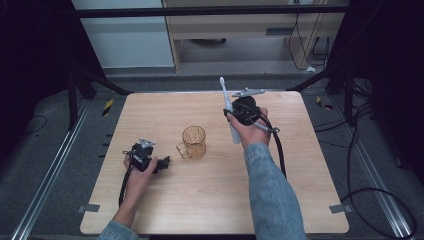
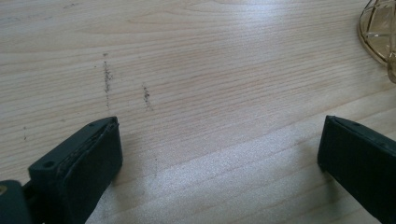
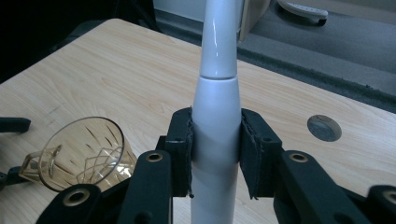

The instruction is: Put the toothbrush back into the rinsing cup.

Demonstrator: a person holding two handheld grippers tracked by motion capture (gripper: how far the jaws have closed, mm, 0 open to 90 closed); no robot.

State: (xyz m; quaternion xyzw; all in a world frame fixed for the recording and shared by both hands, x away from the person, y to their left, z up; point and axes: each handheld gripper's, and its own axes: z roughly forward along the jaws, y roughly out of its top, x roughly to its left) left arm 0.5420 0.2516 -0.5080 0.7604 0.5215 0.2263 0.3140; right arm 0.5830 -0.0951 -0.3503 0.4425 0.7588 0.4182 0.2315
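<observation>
Right gripper [image 3: 215, 156] clamps a white plastic electric toothbrush [image 3: 217, 93]; left gripper [image 2: 219, 154], wide open and empty, rests left of an amber glass mug [image 1: 193, 142].

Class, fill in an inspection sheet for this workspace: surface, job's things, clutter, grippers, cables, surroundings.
Surface: wooden table, faint dark scuffs.
Job's things: amber glass mug standing mid-table; white electric toothbrush held roughly upright.
Clutter: nothing seen.
Grippers: left gripper open over bare wood beside the mug; right gripper shut on the toothbrush, above the table.
Cables: black cable trailing from the right gripper; more on the floor at right.
Surroundings: dark frame, grey floor, light cabinets behind.
</observation>
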